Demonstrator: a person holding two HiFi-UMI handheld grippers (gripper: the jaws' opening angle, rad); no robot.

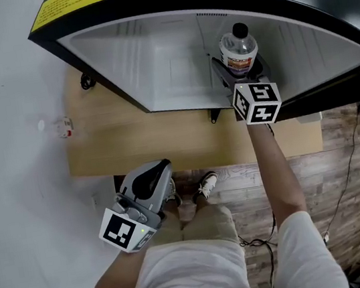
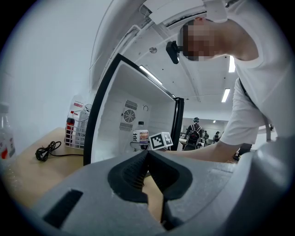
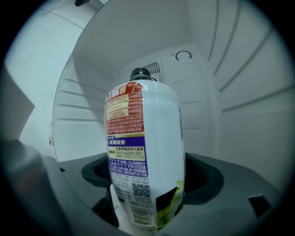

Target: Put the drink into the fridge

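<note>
The drink is a clear bottle (image 1: 238, 48) with a black cap and a red, white and purple label (image 3: 138, 138). It stands upright inside the open black fridge (image 1: 174, 66), against the white interior (image 3: 230, 101). My right gripper (image 1: 242, 72) is shut on the bottle's lower body, reaching in through the fridge opening. In the right gripper view its jaws (image 3: 147, 184) hug both sides of the bottle. My left gripper (image 1: 150, 177) hangs low near my legs, shut and holding nothing. From its own view (image 2: 147, 159) the bottle (image 2: 140, 136) shows far off inside the fridge.
The fridge stands on a wooden table (image 1: 166, 139). Left of it are a white wire basket (image 2: 76, 129) with bottles in it, a coiled black cable (image 2: 46, 151) and another bottle (image 2: 4, 136) at the picture's edge. Cables (image 1: 346, 168) trail over the wood floor at right.
</note>
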